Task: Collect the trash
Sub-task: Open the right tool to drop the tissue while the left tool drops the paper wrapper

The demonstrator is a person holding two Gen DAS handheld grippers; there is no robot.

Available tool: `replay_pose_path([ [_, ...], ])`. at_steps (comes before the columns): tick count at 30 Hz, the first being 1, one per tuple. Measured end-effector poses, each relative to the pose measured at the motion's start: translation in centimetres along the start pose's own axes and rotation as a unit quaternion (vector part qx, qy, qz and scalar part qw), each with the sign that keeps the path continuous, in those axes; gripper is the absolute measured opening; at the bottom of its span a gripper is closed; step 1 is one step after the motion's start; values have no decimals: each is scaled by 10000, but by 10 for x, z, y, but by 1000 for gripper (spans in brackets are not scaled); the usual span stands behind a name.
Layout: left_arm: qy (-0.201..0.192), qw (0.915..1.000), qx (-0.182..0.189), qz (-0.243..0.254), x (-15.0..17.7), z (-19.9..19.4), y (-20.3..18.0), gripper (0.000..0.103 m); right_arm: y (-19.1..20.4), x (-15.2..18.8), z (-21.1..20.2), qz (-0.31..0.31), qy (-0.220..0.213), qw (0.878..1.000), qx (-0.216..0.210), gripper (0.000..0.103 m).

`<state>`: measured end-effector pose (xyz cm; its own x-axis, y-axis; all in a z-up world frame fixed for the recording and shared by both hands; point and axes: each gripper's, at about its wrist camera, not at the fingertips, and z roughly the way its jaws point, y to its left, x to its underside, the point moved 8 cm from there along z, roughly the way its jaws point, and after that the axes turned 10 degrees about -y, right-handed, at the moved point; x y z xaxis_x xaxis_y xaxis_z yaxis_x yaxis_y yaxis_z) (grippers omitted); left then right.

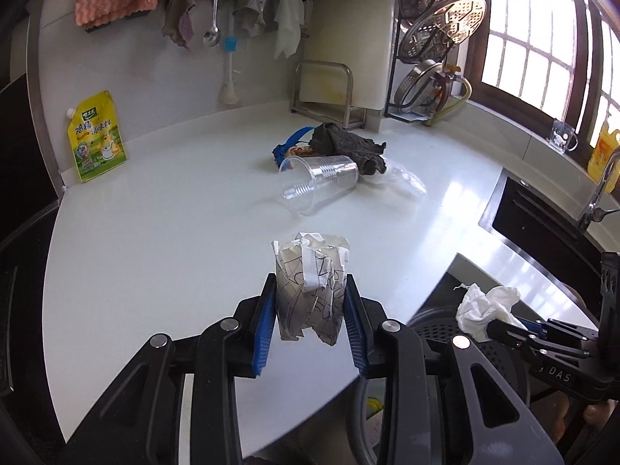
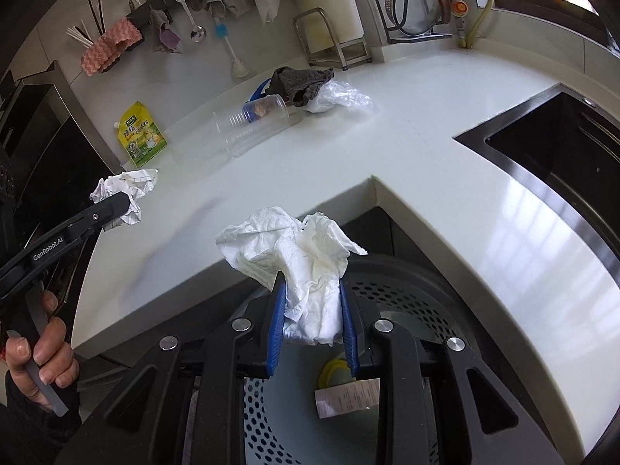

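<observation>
While both tools carry a load, the task stands partly done. The left hand-held gripper point(image 1: 310, 306) is clamped on a crumpled paper point(image 1: 310, 286) printed with dark lines, held above the white table point(image 1: 155, 240) near its front edge. The right hand-held gripper point(image 2: 312, 317) is clamped on a white tissue point(image 2: 306, 267), held directly over the perforated bin point(image 2: 407, 290) that stands below the inner corner of the table. Inside the bin, a receipt point(image 2: 347, 393) and a yellow lid point(image 2: 335, 372) already lie on the bottom, so some trash appears to have been collected. Neither held item has been dropped yet; judged from position, the tissue is ready for release, while the paper must first be brought over the bin. Left on the table, well apart from both grippers, is a cluster toward the back: a clear cup point(image 1: 317, 188) lying on its side, a dark cloth point(image 1: 348, 147) just behind it, a clear bag point(image 2: 337, 99) touching the cloth, and a blue strap point(image 1: 288, 143) beside a small wrapper, partly hidden. Whether the cloth counts as trash cannot be told. A yellow pouch point(image 1: 97, 137) stands against the wall at the far left and looks like a stored item, not trash. The sink point(image 2: 562, 147) lies to the right. At least the cup, bag and wrapper remain to be collected.
</observation>
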<state>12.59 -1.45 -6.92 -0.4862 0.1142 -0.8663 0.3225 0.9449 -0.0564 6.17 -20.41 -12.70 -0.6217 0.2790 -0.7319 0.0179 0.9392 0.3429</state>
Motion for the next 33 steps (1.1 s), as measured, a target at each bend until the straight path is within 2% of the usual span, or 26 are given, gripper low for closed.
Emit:
replay_pose_path([
  [7, 0, 9999, -80, -115, 32, -27, -43, 33, -15, 33, -30, -22, 82, 9999, 101, 25],
  [18, 329, 9993, -49, -191, 83, -30, -92, 33, -43, 66, -62, -37, 123, 9995, 276, 25],
  [33, 744, 9967, -254, -179, 126, -12, -101, 34, -51, 91, -56, -200, 279, 9982, 492, 25],
])
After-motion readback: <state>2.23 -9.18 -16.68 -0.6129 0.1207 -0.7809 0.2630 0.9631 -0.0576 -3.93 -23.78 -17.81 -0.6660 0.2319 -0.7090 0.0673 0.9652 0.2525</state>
